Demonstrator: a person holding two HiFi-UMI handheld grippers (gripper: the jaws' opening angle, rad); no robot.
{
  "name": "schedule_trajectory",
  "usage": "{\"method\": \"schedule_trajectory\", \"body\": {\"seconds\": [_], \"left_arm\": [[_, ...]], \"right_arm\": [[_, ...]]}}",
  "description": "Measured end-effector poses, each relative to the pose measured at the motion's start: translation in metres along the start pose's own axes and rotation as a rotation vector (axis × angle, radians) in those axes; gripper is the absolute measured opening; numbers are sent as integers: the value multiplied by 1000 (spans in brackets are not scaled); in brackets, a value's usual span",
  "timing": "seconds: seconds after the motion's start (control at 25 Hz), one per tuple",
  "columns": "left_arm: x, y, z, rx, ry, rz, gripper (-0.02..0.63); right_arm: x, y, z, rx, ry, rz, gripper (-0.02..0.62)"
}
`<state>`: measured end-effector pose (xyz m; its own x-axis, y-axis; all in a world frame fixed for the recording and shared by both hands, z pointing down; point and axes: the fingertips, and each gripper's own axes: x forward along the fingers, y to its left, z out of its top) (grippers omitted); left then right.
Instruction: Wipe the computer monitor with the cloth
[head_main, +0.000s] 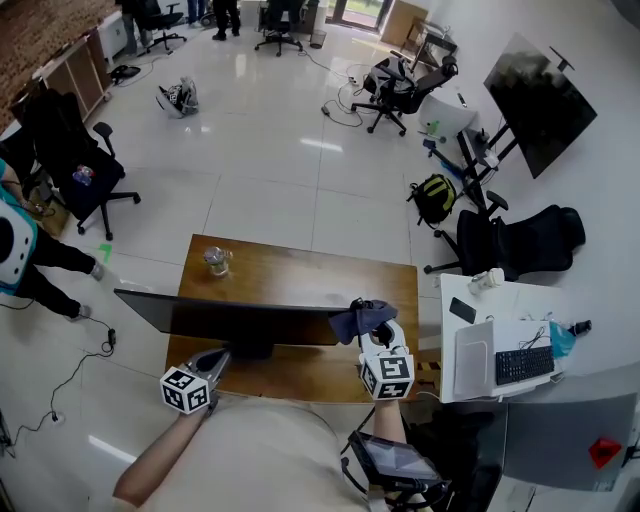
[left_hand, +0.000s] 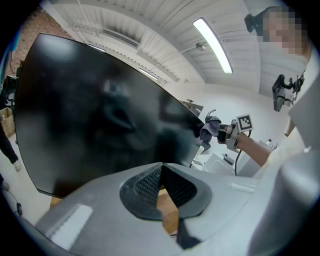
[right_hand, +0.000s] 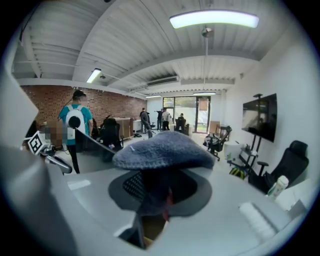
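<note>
A dark, switched-off monitor (head_main: 240, 318) stands on the wooden desk (head_main: 300, 272), its black screen (left_hand: 95, 120) filling the left gripper view. My right gripper (head_main: 375, 325) is shut on a grey-blue cloth (head_main: 362, 317) at the monitor's upper right corner; the cloth (right_hand: 162, 150) bulges over the jaws in the right gripper view, and the cloth (left_hand: 210, 127) shows at the screen's right edge. My left gripper (head_main: 212, 362) sits low in front of the screen's lower left, near the stand, jaws together with nothing between them.
A glass jar (head_main: 215, 261) sits at the desk's far left behind the monitor. A white side table (head_main: 500, 345) with a keyboard and laptop stands to the right. Office chairs (head_main: 520, 243) and a wall screen (head_main: 538, 100) stand beyond; a person (head_main: 25, 255) is at the left.
</note>
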<state>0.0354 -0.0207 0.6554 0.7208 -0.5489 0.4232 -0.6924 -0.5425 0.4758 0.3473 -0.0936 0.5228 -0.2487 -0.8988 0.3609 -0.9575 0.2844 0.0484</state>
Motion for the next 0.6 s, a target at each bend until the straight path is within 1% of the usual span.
{"method": "schedule_trajectory", "body": {"seconds": [0.16,0.36,0.48,0.6], "left_arm": [[3,-2,0,5,2,-4,0],[6,-4,-1,11,9,-6,0],[4,-5,-2,13,14,-3,0],[2,-7,-3,15,18,-3,0]], "right_arm": [[-5,-17,-8,10,1,-67,84],[-11,-39,-32,71,46,-151,86],[-9,-38,-52,84,87,-160,86],[-7,-34,-62,99,88,-156,86]]}}
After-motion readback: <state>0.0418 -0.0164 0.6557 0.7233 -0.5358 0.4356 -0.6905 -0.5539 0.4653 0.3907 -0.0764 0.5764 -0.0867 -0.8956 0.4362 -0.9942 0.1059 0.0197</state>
